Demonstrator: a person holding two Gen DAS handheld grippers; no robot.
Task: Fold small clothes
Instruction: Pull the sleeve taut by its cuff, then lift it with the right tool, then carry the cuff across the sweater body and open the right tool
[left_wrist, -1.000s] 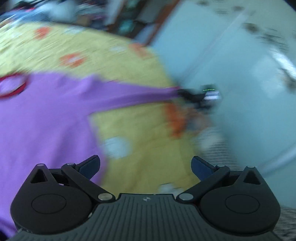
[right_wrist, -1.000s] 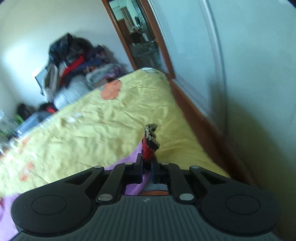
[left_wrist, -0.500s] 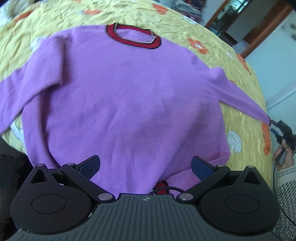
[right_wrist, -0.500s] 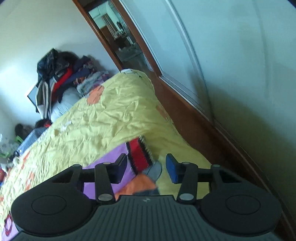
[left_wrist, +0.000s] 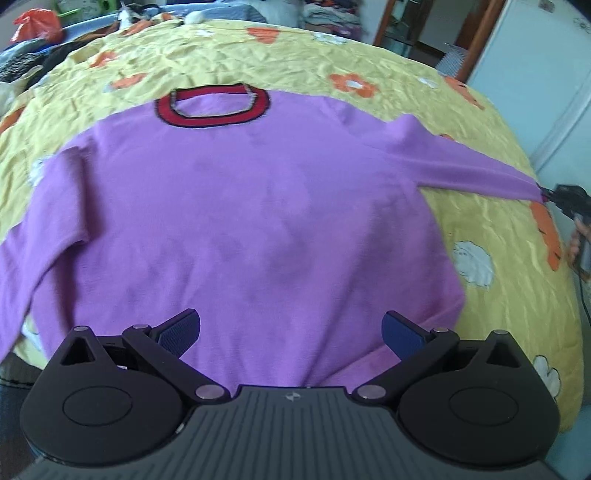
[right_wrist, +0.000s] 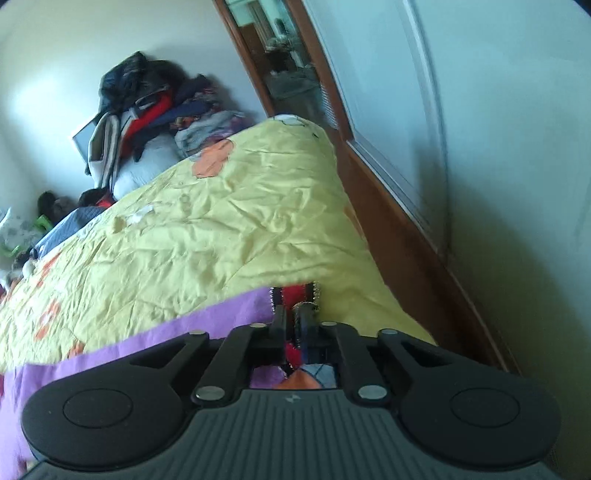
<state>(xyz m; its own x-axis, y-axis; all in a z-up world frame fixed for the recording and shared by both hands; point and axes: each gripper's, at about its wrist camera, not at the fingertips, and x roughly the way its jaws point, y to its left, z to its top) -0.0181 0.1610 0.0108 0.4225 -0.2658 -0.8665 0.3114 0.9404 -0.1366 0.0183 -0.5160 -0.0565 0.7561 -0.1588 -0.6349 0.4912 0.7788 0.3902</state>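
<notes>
Yellow bedspread (left_wrist: 480, 206) carries the purple sweater (left_wrist: 240, 221); my left gripper (left_wrist: 291, 328) gapes above its hem, my right gripper (right_wrist: 291, 317) pinches its cuff (right_wrist: 293, 293).

Left gripper (left_wrist: 291, 328) fingers spread wide, holding nothing, right gripper (right_wrist: 291, 314) fingers pressed together on a sleeve cuff (right_wrist: 295, 293), a hand (left_wrist: 580, 240) behind it

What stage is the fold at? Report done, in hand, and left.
Done: the purple sweater lies spread flat on the yellow bedspread, collar away. In hand: the right gripper is shut on the red cuff of the outstretched sleeve; the left gripper hovers open over the hem. Left: no fold shows yet.
</notes>
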